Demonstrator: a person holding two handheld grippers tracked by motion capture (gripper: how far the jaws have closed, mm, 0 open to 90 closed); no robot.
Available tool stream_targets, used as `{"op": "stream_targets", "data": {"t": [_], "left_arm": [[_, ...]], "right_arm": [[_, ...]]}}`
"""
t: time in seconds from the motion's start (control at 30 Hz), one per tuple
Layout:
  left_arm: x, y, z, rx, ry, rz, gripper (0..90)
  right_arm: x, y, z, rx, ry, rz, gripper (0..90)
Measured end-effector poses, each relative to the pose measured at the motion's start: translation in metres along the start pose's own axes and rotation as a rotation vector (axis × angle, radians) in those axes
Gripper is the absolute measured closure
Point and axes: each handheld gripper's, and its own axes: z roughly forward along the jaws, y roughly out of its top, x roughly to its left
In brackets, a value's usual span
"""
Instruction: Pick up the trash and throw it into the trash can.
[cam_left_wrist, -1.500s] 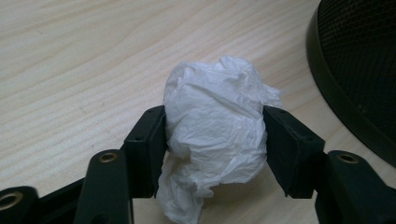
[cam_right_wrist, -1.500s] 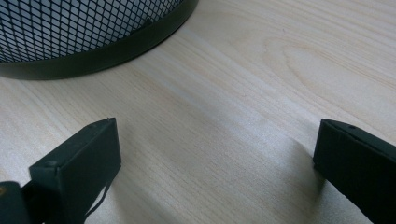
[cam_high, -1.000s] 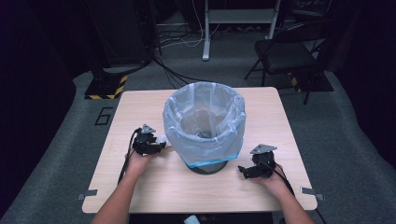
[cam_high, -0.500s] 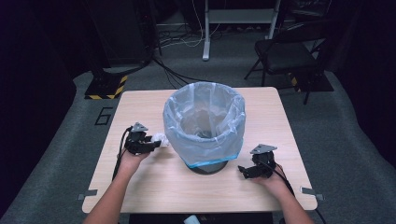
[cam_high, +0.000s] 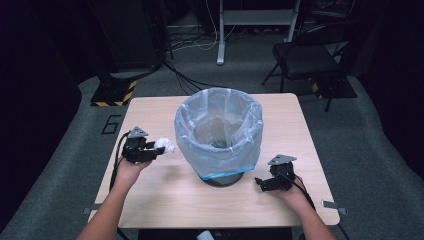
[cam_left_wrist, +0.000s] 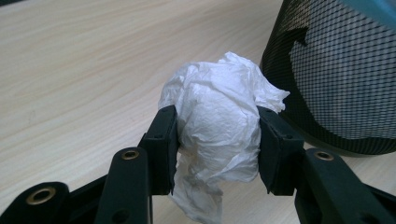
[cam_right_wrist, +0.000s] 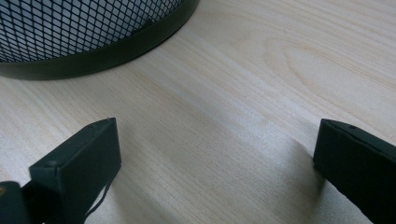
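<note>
Tissue wad (cam_left_wrist: 217, 126) upright in left claw (cam_left_wrist: 217, 149)

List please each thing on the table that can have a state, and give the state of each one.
Left gripper: shut on the tissue wad, held beside the bin.
Tissue wad: crumpled, clamped between the jaws, not in the bin.
Right gripper: open, holding nothing, low over the table.
Mesh bin: upright.
Bag liner: opened out, folded over the bin's rim.

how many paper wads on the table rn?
1: a white paper wad gripped in the left tool, left of the bin. The bin's inside is hard to see; more may be hidden.
</note>
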Motion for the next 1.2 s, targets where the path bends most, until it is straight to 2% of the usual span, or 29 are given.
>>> {"op": "stream_targets", "data": {"t": [0.37, 0.9, 1.2], "left_arm": [[-0.006, 0.021, -0.032, -0.038, -0.020, 0.016, 54.0], [-0.020, 0.047, -0.064, -0.047, -0.025, 0.071, 54.2], [-0.023, 0.056, -0.077, -0.059, -0.040, 0.085, 54.5]], "right_arm": [[0.000, 0.000, 0.000, 0.000, -0.001, 0.002, 0.1], [0.001, 0.000, 0.000, 0.000, -0.002, 0.004, 0.2], [0.001, 0.000, 0.000, 0.000, -0.002, 0.002, 0.2]]}}
